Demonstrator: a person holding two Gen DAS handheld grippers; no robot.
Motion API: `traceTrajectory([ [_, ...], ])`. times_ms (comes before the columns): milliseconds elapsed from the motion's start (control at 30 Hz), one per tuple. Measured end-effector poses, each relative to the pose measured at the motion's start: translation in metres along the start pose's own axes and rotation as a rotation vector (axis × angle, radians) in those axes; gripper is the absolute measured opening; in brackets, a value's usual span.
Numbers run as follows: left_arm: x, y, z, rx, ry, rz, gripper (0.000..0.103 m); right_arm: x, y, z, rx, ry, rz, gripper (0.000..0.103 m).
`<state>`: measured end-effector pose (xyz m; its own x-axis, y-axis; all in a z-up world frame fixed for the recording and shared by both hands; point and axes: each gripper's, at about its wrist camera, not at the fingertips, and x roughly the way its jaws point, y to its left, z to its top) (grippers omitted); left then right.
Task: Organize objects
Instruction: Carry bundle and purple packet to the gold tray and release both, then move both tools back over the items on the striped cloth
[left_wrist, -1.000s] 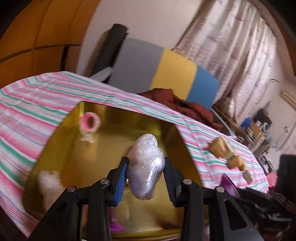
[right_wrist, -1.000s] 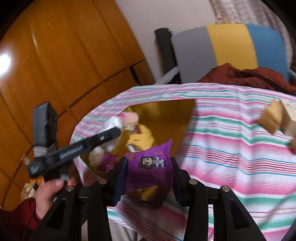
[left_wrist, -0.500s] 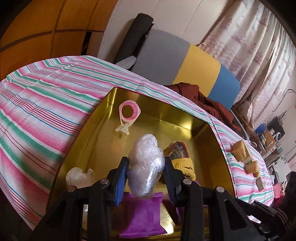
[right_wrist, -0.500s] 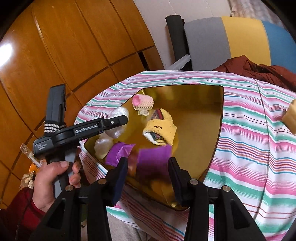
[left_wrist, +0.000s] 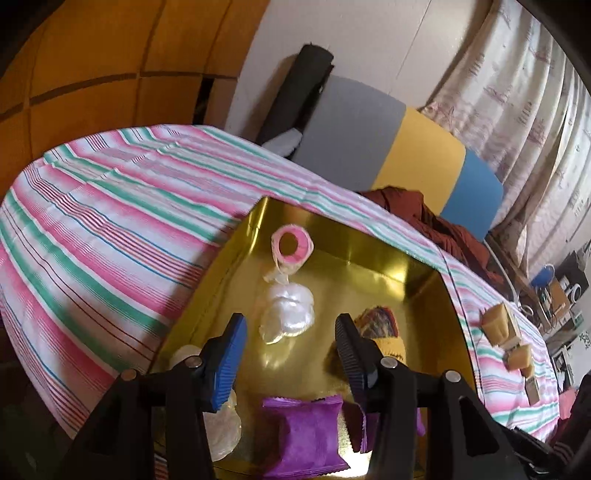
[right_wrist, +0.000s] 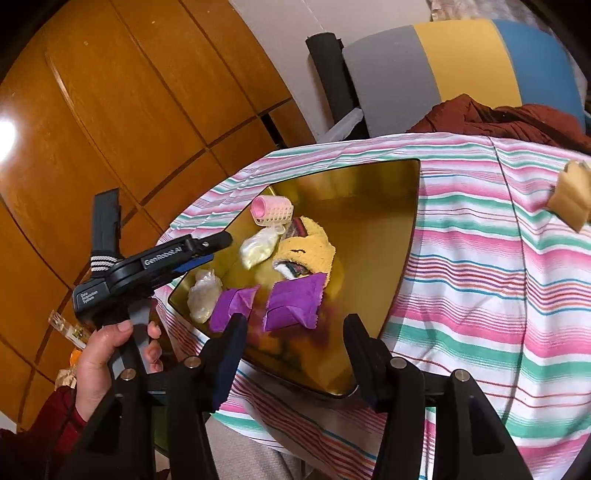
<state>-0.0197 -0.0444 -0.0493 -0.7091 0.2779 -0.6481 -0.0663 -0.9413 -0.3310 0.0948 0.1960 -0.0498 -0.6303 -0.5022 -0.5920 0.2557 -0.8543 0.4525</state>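
Gold metal tray (left_wrist: 373, 254) holds the clear crinkled plastic bundle (left_wrist: 286, 308) and purple foil packet (left_wrist: 306, 435); left gripper (left_wrist: 290, 345) and right gripper (right_wrist: 291, 345) both gape, holding nothing. Lift straight up (jaws wide), then fetch the tan blocks (left_wrist: 498, 323) on the striped cloth (left_wrist: 110, 229).

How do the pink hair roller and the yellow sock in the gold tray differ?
The pink hair roller is a rigid hollow cylinder lying on its side; the yellow sock is a soft, crumpled bundle with no fixed shape. The roller is plain pink with a ridged surface; the sock is yellow with multicoloured stripes showing. The roller looks smaller. Both rest inside the gold tray, untouched by either gripper.
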Motion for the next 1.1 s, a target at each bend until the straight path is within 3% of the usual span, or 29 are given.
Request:
traceTrajectory([
  [367, -0.011, -0.03, -0.003, 0.052, -0.014, -0.047, 0.05, -0.018, -0.014, 0.005, 0.042, -0.058, -0.018, 0.062],
  [533, -0.015, -0.056, -0.011, 0.104, -0.003, -0.095, 0.05, -0.031, -0.03, 0.009, 0.076, -0.089, -0.046, 0.072],
  [867, -0.019, -0.117, -0.041, 0.237, 0.061, -0.218, 0.05, -0.059, -0.078, 0.01, 0.154, -0.121, -0.145, 0.076],
  [1100, -0.024, -0.151, -0.057, 0.275, 0.091, -0.303, 0.05, -0.08, -0.116, 0.002, 0.192, -0.126, -0.236, 0.078],
])
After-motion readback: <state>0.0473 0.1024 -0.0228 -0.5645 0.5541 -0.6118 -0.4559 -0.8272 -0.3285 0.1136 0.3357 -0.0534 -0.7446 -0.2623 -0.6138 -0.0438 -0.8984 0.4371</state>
